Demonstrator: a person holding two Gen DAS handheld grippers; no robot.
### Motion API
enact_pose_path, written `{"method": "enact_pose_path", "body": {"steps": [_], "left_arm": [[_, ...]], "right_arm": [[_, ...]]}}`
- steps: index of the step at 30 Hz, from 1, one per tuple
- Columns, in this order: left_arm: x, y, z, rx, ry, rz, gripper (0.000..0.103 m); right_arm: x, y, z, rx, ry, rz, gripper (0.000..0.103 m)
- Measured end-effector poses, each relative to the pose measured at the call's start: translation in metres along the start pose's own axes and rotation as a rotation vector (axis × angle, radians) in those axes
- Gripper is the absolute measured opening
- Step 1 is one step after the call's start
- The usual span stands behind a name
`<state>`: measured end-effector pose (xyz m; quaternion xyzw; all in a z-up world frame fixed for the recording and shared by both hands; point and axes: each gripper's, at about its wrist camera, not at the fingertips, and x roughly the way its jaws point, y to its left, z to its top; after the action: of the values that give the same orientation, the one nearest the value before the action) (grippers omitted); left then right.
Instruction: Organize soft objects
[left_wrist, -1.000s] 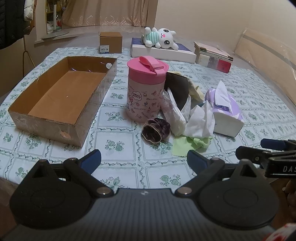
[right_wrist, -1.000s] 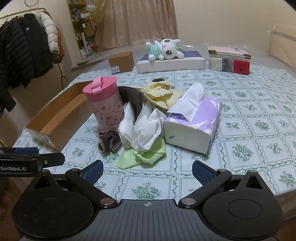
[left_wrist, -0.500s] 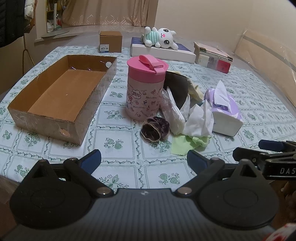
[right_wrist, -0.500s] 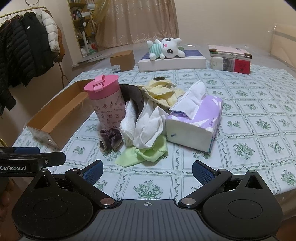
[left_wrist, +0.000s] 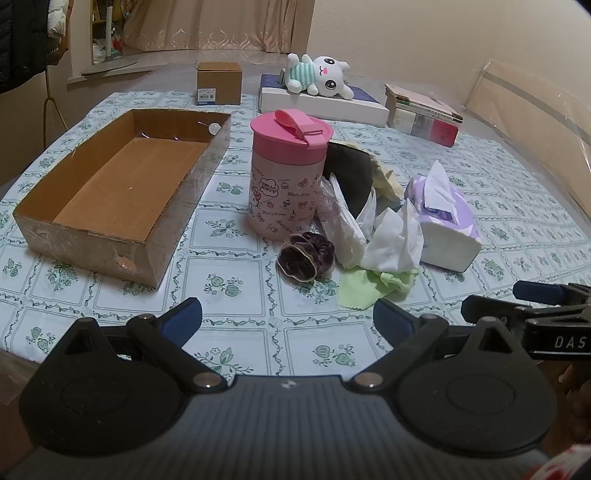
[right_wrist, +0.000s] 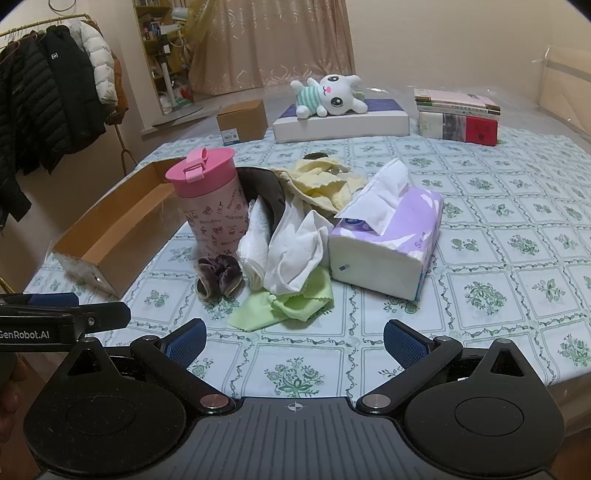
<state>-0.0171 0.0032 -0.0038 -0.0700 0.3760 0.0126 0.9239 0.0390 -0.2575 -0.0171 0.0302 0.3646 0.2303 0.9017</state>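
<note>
- The desk, under a green-patterned cloth, has bare cloth between its near edge and the pink tumbler; the open cardboard box left of the tumbler holds nothing visible.
- The left claw hovers over the near edge, short of the tumbler, its blue pads spread wide with nothing between them.
- The right claw sits level beside it, also over the near edge, fingers equally wide apart and holding nothing.
- Just in front of the tumbler lies a dark purple scrunchie, crumpled, touching a rolled white towel.
- Right of the tumbler, a crumpled white tissue overlaps a light green cloth; a purple tissue pack sits beyond these.
- Behind the tumbler lie a dark fabric item and a yellow cloth.
- A plush bunny rests on a flat white box far behind the tumbler.
</note>
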Motion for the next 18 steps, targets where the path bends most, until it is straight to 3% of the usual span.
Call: {"method": "enact_pose_path", "body": {"steps": [18], "left_arm": [[0.0011,-0.0019,0.0006,-0.007,-0.003,-0.01,0.098]], "right_arm": [[-0.0006,-0.0018,0.0004,0.003,-0.003,-0.007,0.102]]}}
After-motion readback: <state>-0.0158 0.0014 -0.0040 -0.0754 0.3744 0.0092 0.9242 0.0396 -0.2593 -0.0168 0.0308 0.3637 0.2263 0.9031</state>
